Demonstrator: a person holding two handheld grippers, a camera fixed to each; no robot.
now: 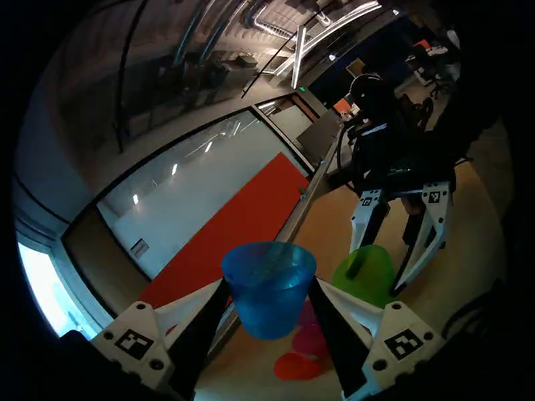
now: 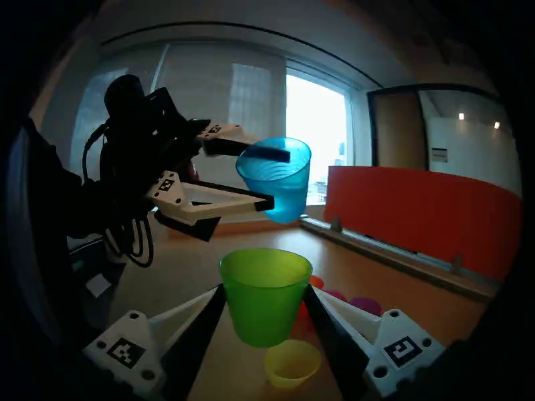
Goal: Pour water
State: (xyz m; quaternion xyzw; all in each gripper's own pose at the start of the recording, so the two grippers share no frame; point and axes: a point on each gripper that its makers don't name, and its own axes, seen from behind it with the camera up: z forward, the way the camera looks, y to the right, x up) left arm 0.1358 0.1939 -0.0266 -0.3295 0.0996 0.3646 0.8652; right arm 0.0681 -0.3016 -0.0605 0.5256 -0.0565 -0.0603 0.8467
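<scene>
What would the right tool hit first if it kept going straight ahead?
Probably the translucent blue plastic cup held in the left tool, which sits dead ahead; depth is hard to judge.

No legible text, number or brand can be read.

Left gripper (image 1: pixel 267 286): one black-and-white square code marker (image 1: pixel 134 343) on each finger, left and right of the blue cup (image 1: pixel 269 301). Pattern only, no characters.

Right gripper (image 2: pixel 264 297): identical markers (image 2: pixel 401 351) either side of the green cup (image 2: pixel 264 314).

Plate (image 1: pixel 139 247) on the far white wall: too small to read.
</scene>
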